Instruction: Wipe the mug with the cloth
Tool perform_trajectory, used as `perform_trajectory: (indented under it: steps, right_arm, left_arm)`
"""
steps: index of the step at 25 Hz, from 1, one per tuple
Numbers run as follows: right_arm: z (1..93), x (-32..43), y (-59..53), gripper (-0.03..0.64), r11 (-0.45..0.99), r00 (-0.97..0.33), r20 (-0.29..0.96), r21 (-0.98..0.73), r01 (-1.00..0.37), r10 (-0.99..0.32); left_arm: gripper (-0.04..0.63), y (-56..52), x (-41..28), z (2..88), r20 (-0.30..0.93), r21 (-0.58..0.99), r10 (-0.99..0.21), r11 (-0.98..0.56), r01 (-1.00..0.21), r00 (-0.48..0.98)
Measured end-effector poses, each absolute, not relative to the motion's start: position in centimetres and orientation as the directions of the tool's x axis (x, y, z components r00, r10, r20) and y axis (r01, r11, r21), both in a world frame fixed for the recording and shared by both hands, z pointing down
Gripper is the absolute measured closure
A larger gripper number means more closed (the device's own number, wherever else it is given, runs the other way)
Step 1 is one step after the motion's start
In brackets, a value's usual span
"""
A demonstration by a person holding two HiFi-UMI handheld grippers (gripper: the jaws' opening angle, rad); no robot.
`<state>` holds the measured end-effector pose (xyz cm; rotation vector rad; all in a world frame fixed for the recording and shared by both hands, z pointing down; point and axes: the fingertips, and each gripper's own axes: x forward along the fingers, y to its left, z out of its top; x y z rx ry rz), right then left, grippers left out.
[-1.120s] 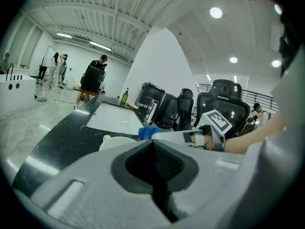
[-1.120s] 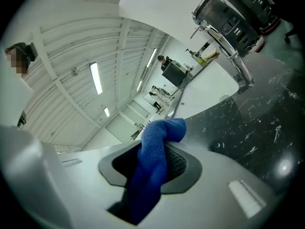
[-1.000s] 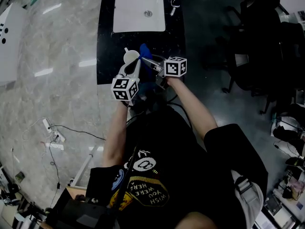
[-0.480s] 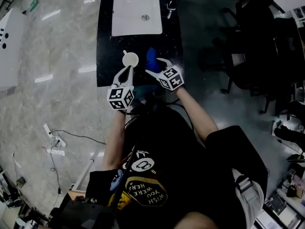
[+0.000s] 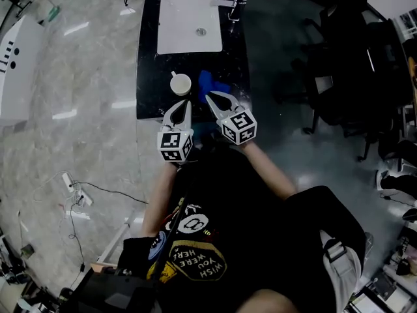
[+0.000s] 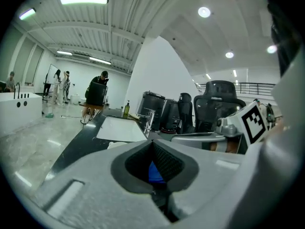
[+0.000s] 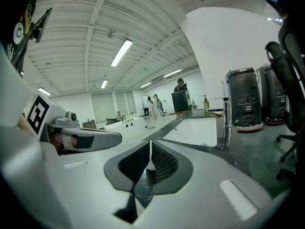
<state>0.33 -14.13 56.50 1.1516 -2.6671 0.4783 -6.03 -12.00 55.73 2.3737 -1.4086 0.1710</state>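
A white mug point(image 5: 180, 83) stands upright on the dark counter point(image 5: 148, 77), with a crumpled blue cloth point(image 5: 210, 83) lying just to its right. My left gripper point(image 5: 185, 103) hovers at the counter's near edge below the mug, shut and empty. My right gripper point(image 5: 210, 96) sits just below the cloth, its jaws closing together with nothing between them. In the left gripper view the pads point(image 6: 164, 161) meet and a bit of blue cloth point(image 6: 155, 173) shows beyond them. The right gripper's point(image 7: 150, 147) own view shows only the counter ahead.
A white sink point(image 5: 189, 23) with a chrome faucet point(image 5: 233, 0) takes up the counter's far end. Black office chairs point(image 5: 339, 77) stand to the right on the dark floor. Pale marble floor with cables point(image 5: 78, 188) lies to the left. People stand far off across the room.
Both grippers have drawn back toward me from the mug and cloth. The mug and cloth now rest alone on the counter.
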Motion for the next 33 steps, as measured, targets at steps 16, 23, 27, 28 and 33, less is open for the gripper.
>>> perform_trajectory:
  steps: [16,23,27,28,33]
  right_arm:
    - [54.0,-0.8,-11.8,0.615,0.669,-0.693,0.3,-0.195,-0.717,-0.656]
    - [53.9,-0.5,-12.0,0.615,0.667,-0.694,0.297,-0.202,-0.717,-0.656]
    - [53.9,-0.4,-12.2,0.615,0.669,-0.694,0.297,-0.197,-0.716,-0.656]
    - [53.9,-0.3,-12.3,0.615,0.669,-0.694,0.297,-0.197,-0.717,-0.656]
    - [54.1,0.0,-12.5,0.615,0.666,-0.692,0.303,-0.2,-0.719,-0.656]
  left_arm:
    - [0.591,-10.5,-5.7,52.6,0.277,0.208,-0.858,-0.386,-0.899,0.433]
    - [0.591,-10.7,-5.7,52.7,0.278,0.206,-0.861,-0.38,-0.902,0.426]
    - [0.591,-11.1,-5.7,52.7,0.277,0.202,-0.866,-0.371,-0.906,0.417]
    - [0.591,-11.2,-5.7,52.7,0.277,0.202,-0.867,-0.37,-0.907,0.415]
    - [0.591,-11.3,-5.9,53.1,0.283,0.204,-0.867,-0.362,-0.909,0.409]
